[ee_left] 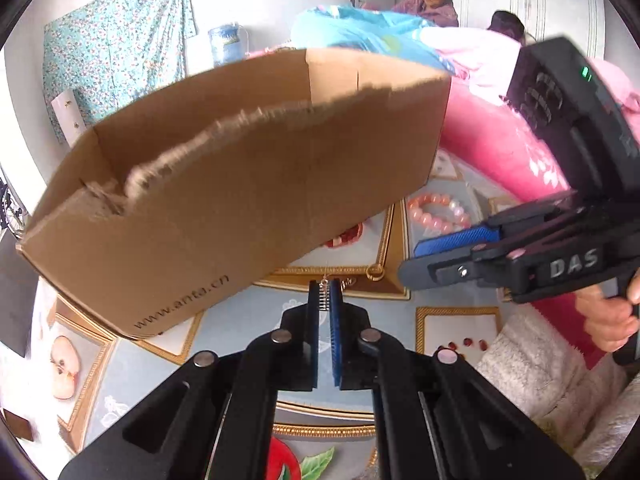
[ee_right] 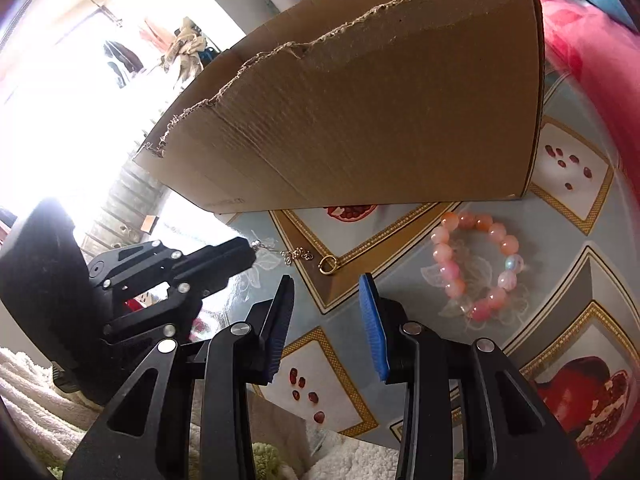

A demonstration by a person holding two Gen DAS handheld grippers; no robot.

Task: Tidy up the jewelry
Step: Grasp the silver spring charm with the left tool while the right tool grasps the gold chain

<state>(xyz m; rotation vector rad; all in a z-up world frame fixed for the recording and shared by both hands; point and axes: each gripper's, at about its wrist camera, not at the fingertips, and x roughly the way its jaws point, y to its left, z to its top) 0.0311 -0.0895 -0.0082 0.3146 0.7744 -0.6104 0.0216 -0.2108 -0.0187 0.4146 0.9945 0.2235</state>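
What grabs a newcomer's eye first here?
The big torn-edged brown cardboard box dominates, standing at the back of the fruit-patterned tablecloth. To its right, in front, lies a pink beaded bracelet. Nearer, the left tool is pinched shut on a thin silver chain with a gold ring, while the right tool hovers open.

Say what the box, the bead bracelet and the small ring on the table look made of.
Box: corrugated cardboard, matte brown; torn rim shows fluting.
Bead bracelet: glossy pink-orange beads, probably glass or plastic; some look translucent.
Ring: gold-coloured metal, shiny; too small to tell more.
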